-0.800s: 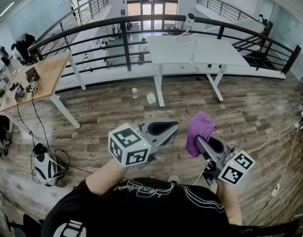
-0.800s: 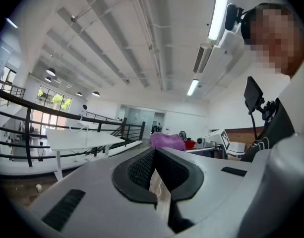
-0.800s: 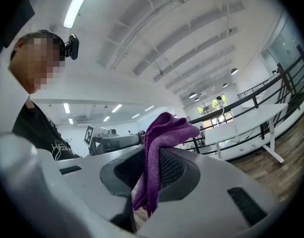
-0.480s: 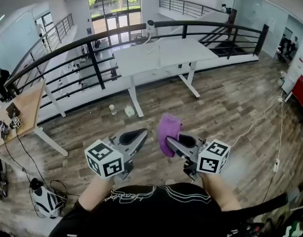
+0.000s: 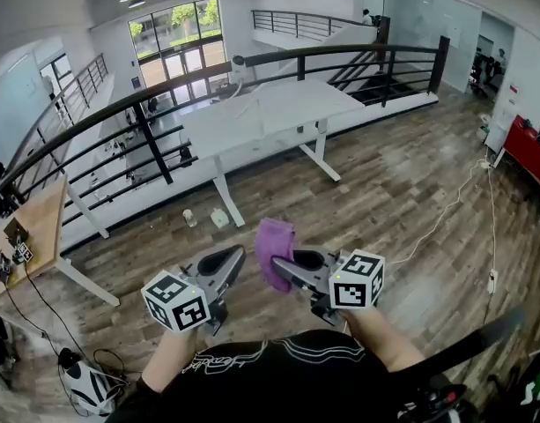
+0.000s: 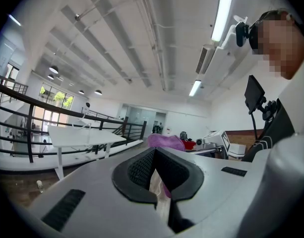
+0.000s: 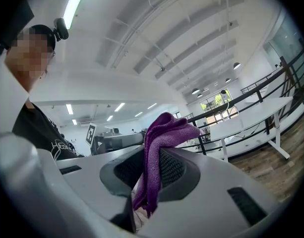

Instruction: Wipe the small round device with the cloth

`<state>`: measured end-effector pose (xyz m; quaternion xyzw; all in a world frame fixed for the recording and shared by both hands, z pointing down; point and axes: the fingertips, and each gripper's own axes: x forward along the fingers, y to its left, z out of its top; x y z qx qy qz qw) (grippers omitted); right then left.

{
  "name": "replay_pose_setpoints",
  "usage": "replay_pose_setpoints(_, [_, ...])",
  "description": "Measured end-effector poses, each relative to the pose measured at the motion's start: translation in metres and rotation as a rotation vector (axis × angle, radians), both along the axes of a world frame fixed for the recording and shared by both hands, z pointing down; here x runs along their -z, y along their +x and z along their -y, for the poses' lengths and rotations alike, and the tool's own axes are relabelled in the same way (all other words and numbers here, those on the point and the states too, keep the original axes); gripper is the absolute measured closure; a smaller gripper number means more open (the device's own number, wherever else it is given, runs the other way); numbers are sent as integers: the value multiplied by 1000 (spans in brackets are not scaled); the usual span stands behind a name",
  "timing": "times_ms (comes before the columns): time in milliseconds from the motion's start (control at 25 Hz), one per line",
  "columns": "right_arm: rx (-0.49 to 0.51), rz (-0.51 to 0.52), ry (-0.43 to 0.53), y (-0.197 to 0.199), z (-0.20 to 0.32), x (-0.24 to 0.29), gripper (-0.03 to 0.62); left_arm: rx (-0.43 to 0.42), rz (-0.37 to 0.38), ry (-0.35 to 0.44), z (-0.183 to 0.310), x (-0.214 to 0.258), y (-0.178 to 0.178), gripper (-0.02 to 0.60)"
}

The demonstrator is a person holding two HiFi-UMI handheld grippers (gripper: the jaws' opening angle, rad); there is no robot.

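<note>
My right gripper (image 5: 282, 266) is held at chest height and is shut on a purple cloth (image 5: 273, 248), which folds up and over the jaws. In the right gripper view the cloth (image 7: 164, 133) hangs pinched between the dark pads of that gripper (image 7: 151, 162). My left gripper (image 5: 231, 261) hovers just left of it, shut with nothing in it. The left gripper view shows that gripper's (image 6: 155, 155) jaws together, with the cloth (image 6: 164, 142) beyond them. A small round white device (image 5: 238, 63) stands at the far end of the white table (image 5: 278, 113), well away from both grippers.
A black railing (image 5: 146, 104) runs behind the table. A wooden desk (image 5: 27, 236) with clutter stands at the left. A small bottle (image 5: 189, 218) and a white object (image 5: 218, 218) sit on the plank floor, and a cable (image 5: 446, 210) trails at the right.
The head view has swung, so the table and railing have slid left and look farther off. Both grippers sit lower and further left in it. The right gripper still holds the cloth.
</note>
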<state>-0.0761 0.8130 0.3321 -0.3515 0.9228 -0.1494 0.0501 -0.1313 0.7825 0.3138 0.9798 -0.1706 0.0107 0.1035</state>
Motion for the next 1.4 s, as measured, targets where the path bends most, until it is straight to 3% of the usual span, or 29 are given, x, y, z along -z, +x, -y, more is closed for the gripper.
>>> replay_pose_setpoints(400, [24,5,17,10,5,1,533,21,11,-7,7,-3,9,574])
replay_pose_setpoints(640, [-8,-35,62,47,46,9,533,16,35,31,47,-2,40,574])
replay_pose_setpoints(880, [5,-72,127,106,124,21,533,61,29,67,127,8,89,574])
replay_pose_setpoints(1120, [40,-73,120,212,256,40,533,111,3,54,259,30,189,574])
replay_pose_setpoints(1400, [95,-102,138,285,348,48,533,179,-9,60,356,37,261,574])
